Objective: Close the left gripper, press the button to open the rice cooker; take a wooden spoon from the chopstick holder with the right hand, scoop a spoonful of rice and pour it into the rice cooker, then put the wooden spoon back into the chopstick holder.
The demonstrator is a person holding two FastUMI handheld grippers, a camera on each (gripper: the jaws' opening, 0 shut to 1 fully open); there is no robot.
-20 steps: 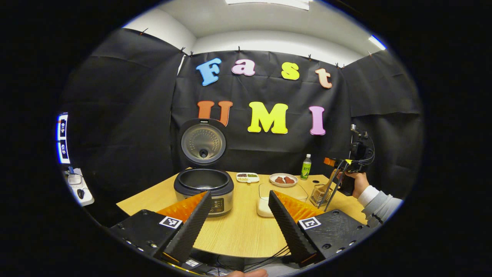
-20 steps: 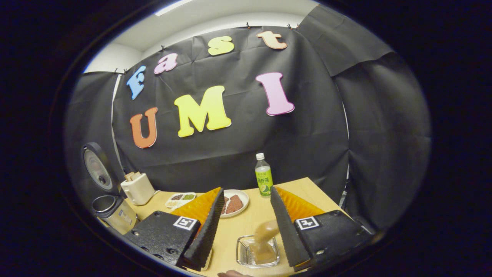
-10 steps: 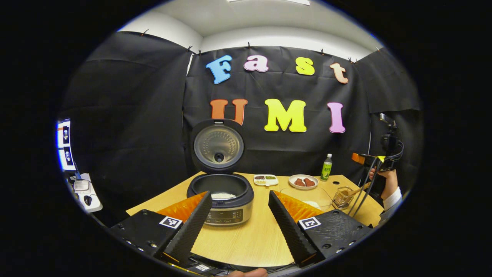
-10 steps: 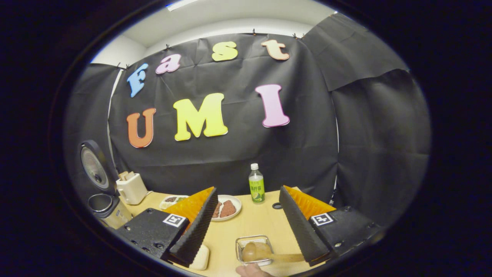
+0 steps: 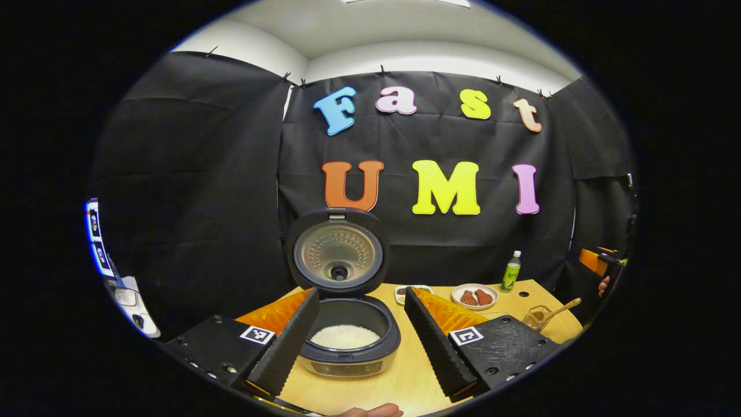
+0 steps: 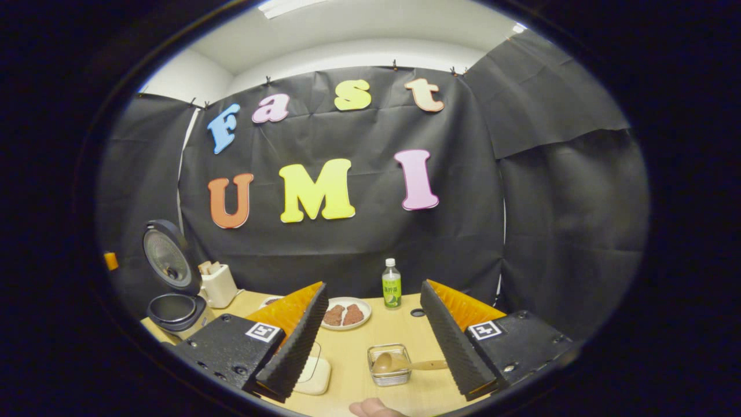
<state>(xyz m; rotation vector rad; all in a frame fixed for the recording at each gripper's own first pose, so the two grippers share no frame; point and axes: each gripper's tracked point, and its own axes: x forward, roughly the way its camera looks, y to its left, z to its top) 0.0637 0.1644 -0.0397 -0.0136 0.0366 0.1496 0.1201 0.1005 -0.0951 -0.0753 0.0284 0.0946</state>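
Above the table (image 6: 347, 353), both claws (image 5: 361, 330) (image 6: 370, 336) level, released, wooden spoon (image 6: 399, 364) in holder (image 6: 389, 373)

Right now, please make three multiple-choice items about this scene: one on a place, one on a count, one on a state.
1. Where does the spoon rest?
A. in the holder
B. in the cooker
C. on the plate

2. How many bottles stand on the table?
A. three
B. one
C. none

3. How is the cooker lid?
A. shut
B. taken off and lying on the table
C. raised open

Key: 1 A, the spoon's bowl lies in the holder, its handle over the rim; 2 B, a single green bottle stands near the wall; 3 C, the lid stands upright behind the pot with rice inside.
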